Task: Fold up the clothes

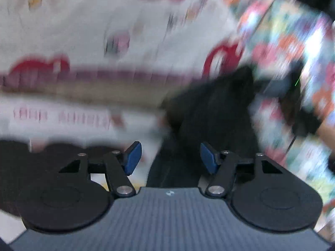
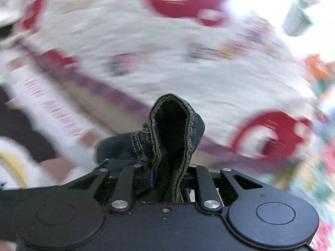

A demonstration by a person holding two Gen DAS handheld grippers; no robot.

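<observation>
My right gripper (image 2: 167, 177) is shut on a dark denim garment (image 2: 173, 129); a hemmed, stitched fold of it sticks up between the fingers. In the left wrist view the same dark garment (image 1: 209, 113) hangs blurred ahead of and between the fingers. My left gripper (image 1: 170, 158) is open, its blue pads (image 1: 134, 156) apart with nothing between them. Both views are blurred by motion.
A white bedsheet with red ring patterns and a purple stripe (image 1: 104, 31) fills the background and also shows in the right wrist view (image 2: 146, 52). A colourful flowered cloth (image 1: 293, 62) lies to the right. A dark area (image 1: 12, 156) shows at lower left.
</observation>
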